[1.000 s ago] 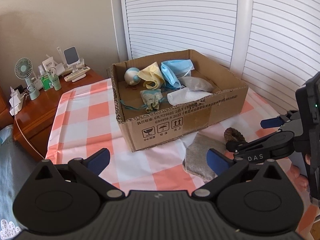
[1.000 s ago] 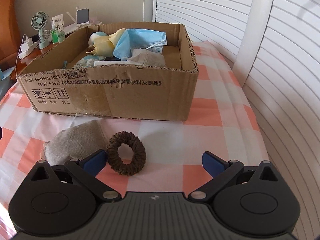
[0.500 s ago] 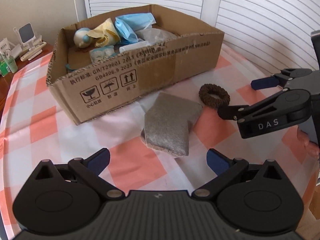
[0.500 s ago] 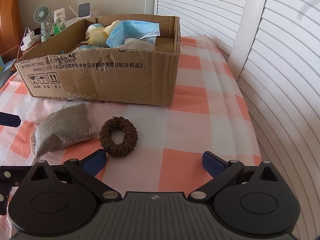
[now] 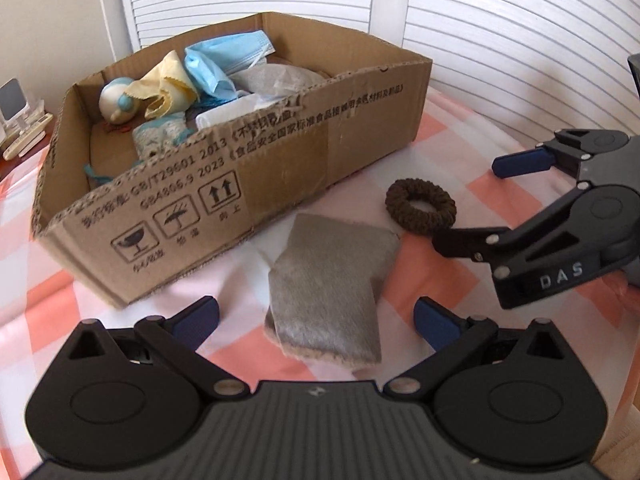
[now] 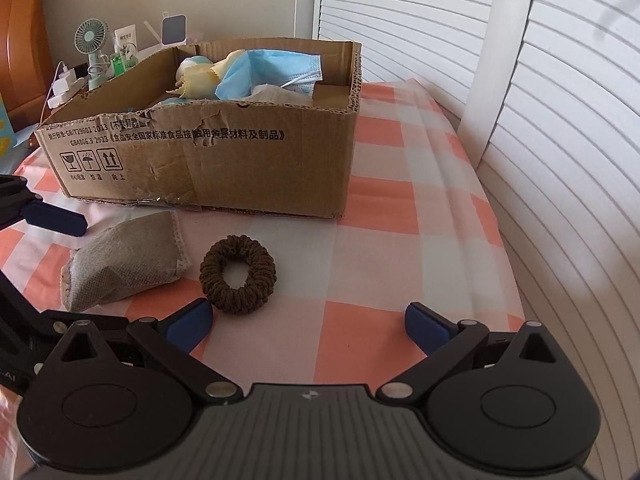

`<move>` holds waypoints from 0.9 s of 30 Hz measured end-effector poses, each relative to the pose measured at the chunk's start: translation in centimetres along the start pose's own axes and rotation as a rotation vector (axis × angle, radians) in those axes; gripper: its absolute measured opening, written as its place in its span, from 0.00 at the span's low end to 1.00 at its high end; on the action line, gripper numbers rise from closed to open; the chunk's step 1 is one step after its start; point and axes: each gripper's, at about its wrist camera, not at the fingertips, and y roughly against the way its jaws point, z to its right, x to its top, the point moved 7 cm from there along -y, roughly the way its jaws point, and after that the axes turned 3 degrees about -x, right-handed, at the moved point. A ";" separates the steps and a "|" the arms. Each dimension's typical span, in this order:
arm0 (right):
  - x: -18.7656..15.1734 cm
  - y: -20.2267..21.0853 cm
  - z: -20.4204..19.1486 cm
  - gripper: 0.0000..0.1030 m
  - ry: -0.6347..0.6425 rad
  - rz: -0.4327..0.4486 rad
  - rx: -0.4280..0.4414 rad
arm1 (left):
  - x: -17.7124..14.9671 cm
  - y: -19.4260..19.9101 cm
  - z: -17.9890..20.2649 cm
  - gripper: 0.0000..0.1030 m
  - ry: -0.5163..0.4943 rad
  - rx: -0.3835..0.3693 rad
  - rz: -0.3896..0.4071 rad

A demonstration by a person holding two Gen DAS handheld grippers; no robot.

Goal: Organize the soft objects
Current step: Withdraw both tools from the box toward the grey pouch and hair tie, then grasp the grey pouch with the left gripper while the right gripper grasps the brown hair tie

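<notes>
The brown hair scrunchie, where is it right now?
The brown scrunchie lies flat on the checkered cloth in front of the cardboard box, just right of the grey pouch in the right wrist view.

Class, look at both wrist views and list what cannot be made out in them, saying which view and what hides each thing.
- Floor of the cardboard box, right wrist view: hidden by its front wall.
- Small items on the wooden side table, right wrist view: too small to identify.
- Lowest soft things in the box, left wrist view: buried under the blue face mask and yellow cloth.
- Near end of the grey pouch, left wrist view: runs close under the left tongs.
</notes>
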 end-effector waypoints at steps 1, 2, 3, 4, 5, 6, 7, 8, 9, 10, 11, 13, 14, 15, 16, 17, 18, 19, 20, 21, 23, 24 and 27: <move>0.0 0.0 0.0 1.00 0.001 0.000 0.001 | 0.3 -0.2 0.0 1.00 -0.013 -0.008 0.004; 0.0 0.1 0.0 1.00 0.003 0.001 0.003 | 0.5 -0.4 0.0 1.00 -0.023 -0.016 0.007; 0.0 0.1 0.1 1.00 0.004 0.001 0.004 | 0.7 -0.6 0.0 1.00 -0.029 -0.021 0.007; -0.1 0.1 0.1 1.00 0.006 0.003 0.006 | 0.9 -0.8 0.0 1.00 -0.037 -0.027 0.007; -0.1 0.1 0.1 1.00 0.007 0.004 0.007 | 1.1 -0.9 -0.1 1.00 -0.042 -0.029 0.008; -0.1 0.1 0.1 1.00 0.008 0.005 0.009 | 1.2 -0.9 -0.1 1.00 -0.047 -0.032 0.008; -0.1 0.1 0.2 1.00 0.008 0.007 0.010 | 1.2 -1.0 -0.1 1.00 -0.053 -0.035 0.009; -0.1 0.2 0.2 1.00 0.009 0.009 0.011 | 1.3 -1.1 0.0 1.00 -0.056 -0.038 0.009; -0.1 0.2 0.2 1.00 0.009 0.011 0.011 | 1.3 -1.1 0.0 1.00 -0.056 -0.040 0.009; -0.2 0.2 0.2 1.00 0.009 0.012 0.011 | 1.4 -1.1 0.0 1.00 -0.060 -0.041 0.008; -0.2 0.2 0.2 1.00 0.008 0.014 0.010 | 1.4 -1.1 0.1 0.99 -0.061 -0.041 0.005; -0.1 0.2 0.2 1.00 0.005 0.015 0.008 | 1.5 -1.1 0.1 0.94 -0.060 -0.041 0.003; -0.1 0.2 0.2 1.00 0.006 0.015 0.008 | 1.6 -1.1 0.1 0.88 -0.056 -0.035 0.005; -0.1 0.2 0.2 1.00 0.006 0.015 0.008 | 1.6 -1.0 0.0 0.85 -0.051 -0.032 0.009; -0.1 0.2 0.2 1.00 0.006 0.016 0.008 | 1.7 -0.8 0.0 0.79 -0.048 -0.033 0.014; -0.1 0.2 0.2 1.00 0.005 0.016 0.008 | 1.7 -0.7 0.0 0.75 -0.048 -0.033 0.018; -0.1 0.2 0.2 1.00 0.005 0.016 0.007 | 1.8 -0.6 0.0 0.73 -0.050 -0.033 0.019; -0.2 0.2 0.1 1.00 0.005 0.016 0.006 | 1.8 -0.4 0.0 0.67 -0.051 -0.035 0.019; -0.2 0.3 0.1 1.00 0.005 0.017 0.005 | 1.8 -0.4 -0.1 0.60 -0.051 -0.033 0.020; -0.2 0.3 0.1 1.00 0.004 0.018 0.004 | 1.8 -0.2 -0.1 0.57 -0.051 -0.031 0.021; -0.2 0.3 0.1 1.00 0.005 0.019 0.002 | 1.7 0.1 -0.2 0.49 -0.050 -0.024 0.024; -0.2 0.3 0.1 1.00 0.005 0.018 0.001 | 1.6 0.3 -0.3 0.48 -0.044 -0.021 0.024; -0.2 0.3 0.0 1.00 0.004 0.020 0.001 | 1.1 0.8 -1.0 0.47 0.001 -0.013 0.028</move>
